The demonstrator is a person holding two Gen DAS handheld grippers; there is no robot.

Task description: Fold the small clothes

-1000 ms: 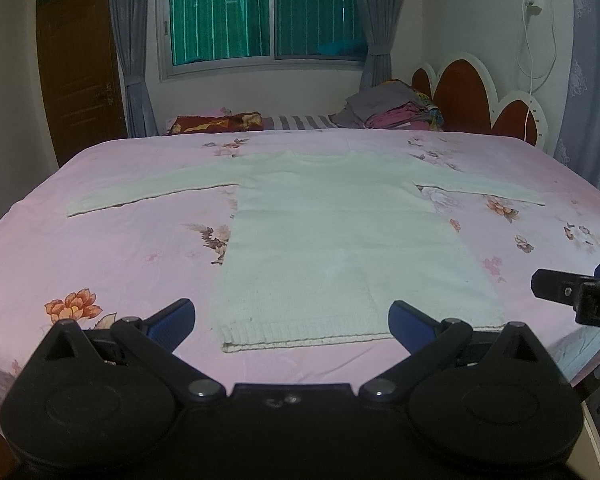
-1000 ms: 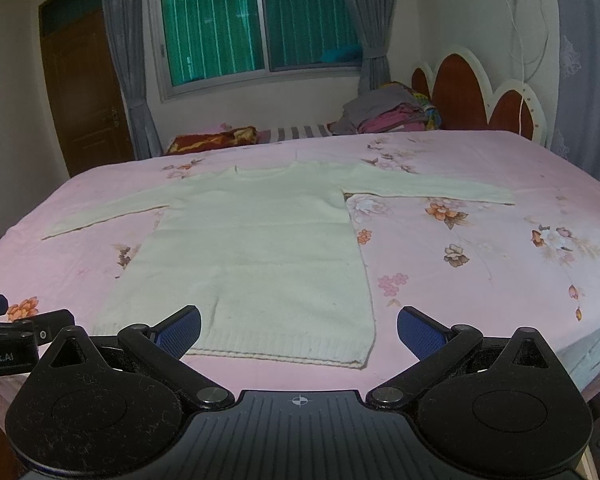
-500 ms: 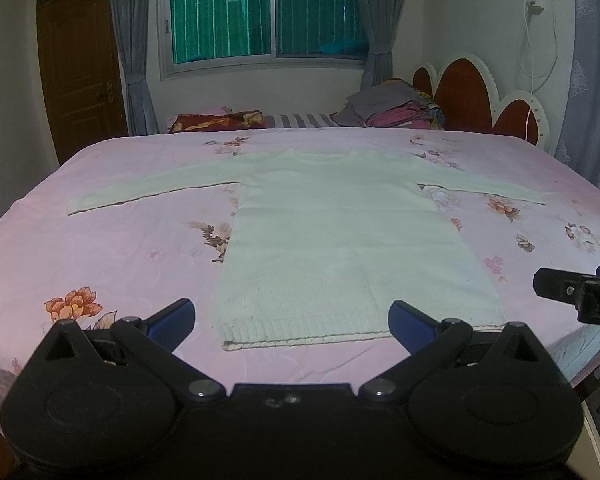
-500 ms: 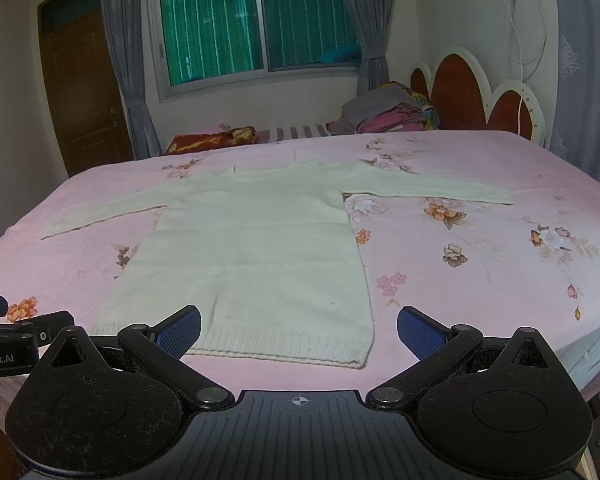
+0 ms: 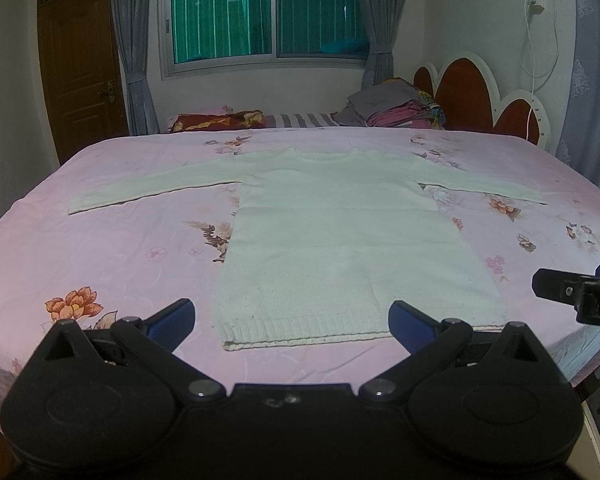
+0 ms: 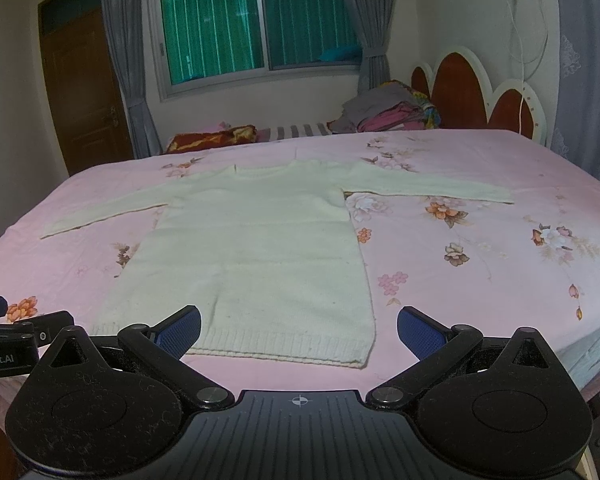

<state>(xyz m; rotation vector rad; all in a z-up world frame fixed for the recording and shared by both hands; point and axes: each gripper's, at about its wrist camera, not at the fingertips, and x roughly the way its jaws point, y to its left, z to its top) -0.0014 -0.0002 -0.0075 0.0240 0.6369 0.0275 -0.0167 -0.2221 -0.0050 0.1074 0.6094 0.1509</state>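
flatly, a white sweater (image 5: 340,240) lies spread mid-bed (image 5: 100,248), sleeves out toward 9 and 3 o'clock.
left gripper (image 5: 290,318) and right gripper (image 6: 299,327) hover near its hem, fingers wide, empty; a one-layer pinch could skew the fold.

left gripper (image 5: 290,318), right gripper (image 6: 299,326), jaws spread wide

Both views low, facing sweater (image 5: 340,240)

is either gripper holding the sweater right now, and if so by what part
Nothing is held. The left gripper and right gripper are both open, short of the hem of the white sweater, which lies flat on the bed.
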